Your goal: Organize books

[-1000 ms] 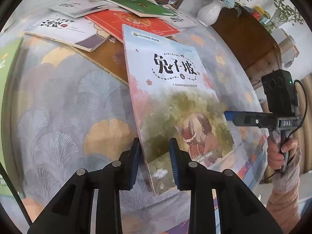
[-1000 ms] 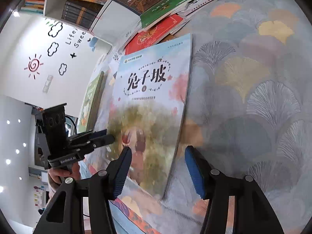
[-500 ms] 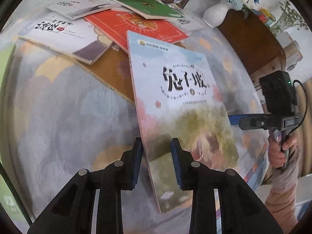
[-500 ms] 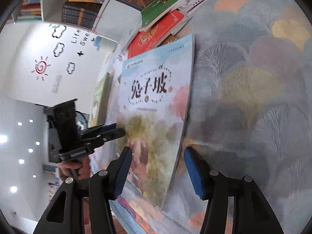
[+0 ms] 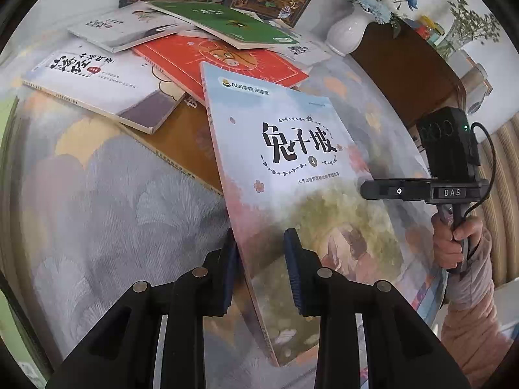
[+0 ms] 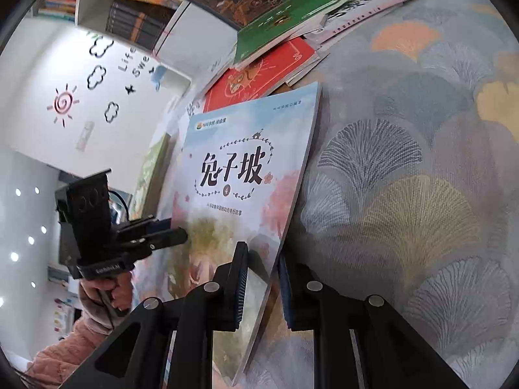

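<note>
Now the pale blue picture book [image 5: 292, 175] hangs tilted above the patterned tabletop [image 5: 107, 201], between the two grippers. The left gripper [image 5: 261, 272] stands narrow around its left edge; the right gripper [image 6: 262, 288] has just been closing and now pinches the right edge. A thin cover could bend or slide free, dropping onto the scattered book pile [image 5: 181, 52] at the far edge

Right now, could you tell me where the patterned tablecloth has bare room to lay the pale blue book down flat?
The tablecloth is bare left of the pale blue book, in front of the white book; in the right wrist view it is the broad patch right of the book. It is crowded at the far end: red book, green book.
</note>
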The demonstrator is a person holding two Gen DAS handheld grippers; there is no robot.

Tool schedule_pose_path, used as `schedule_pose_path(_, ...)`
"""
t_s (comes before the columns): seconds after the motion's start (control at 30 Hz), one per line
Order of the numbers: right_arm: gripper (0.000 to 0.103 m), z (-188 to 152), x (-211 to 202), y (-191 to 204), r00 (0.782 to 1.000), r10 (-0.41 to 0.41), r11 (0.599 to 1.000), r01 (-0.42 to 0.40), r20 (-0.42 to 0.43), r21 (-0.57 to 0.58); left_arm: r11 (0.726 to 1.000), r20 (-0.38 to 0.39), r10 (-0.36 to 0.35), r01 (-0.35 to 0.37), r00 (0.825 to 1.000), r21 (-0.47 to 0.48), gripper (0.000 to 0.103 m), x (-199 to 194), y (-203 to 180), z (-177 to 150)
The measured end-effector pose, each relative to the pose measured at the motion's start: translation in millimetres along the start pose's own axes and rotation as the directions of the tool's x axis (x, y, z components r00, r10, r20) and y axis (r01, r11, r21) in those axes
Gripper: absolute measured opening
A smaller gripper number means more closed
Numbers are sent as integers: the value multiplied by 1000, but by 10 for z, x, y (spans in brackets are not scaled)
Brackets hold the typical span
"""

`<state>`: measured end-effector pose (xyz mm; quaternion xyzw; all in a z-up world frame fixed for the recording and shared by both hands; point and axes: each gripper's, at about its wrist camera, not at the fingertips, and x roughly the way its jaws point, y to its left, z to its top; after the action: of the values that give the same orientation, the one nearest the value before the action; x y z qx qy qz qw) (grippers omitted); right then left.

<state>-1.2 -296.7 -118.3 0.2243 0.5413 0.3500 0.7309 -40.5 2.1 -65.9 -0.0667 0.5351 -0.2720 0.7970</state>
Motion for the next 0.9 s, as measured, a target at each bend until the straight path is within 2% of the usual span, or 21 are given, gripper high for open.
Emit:
schedule_pose_path(0.1,18,-48,-54,68,999,-50,999,50,10,-17,1000,-34,-10,10,999,-20,28,-8,37,49)
schedule_pose_path(0.13,21,-64,-55,130,998,-61,998,61,2,-27,1000,-44,2,-2,999,-15,27,-4,14,64)
schedule_pose_path(0.23,21,-82,-91,266,998,-59,998,59,-14,-31,998,-55,58,-56,997,26,26,-44,-66,102)
schedule_pose_path(0.37,20,-97,-220,518,998,-68,995,68,9,-79,999,-62,-47,46,997,-25,25,-161,18,135)
schedule_pose_path(0.4,20,-95,-252,590,998,-59,995,60,9,-84,999,-60,-47,45,997,-23,25,-174,19,147)
schedule_pose_path(0.47,20,-90,-274,700,998,-54,994,55,9,-93,1000,-37,-17,17,999,-2,25,-270,1,164)
schedule_pose_path(0.6,20,-74,-324,985,997,-78,987,80,18,-142,999,0,-48,48,999,-14,25,-483,31,230)
schedule_pose_path(0.7,20,-18,-349,1219,997,-71,985,73,18,-158,1000,38,-28,28,999,2,25,-674,51,263)
schedule_pose_path(0.8,20,70,-327,1542,995,-97,969,102,35,-224,1000,76,-20,20,997,6,25,-867,103,295)
schedule_pose_path(0.9,20,150,-249,1834,996,-84,958,92,40,-272,1000,124,-5,6,992,-5,25,-1074,224,325)
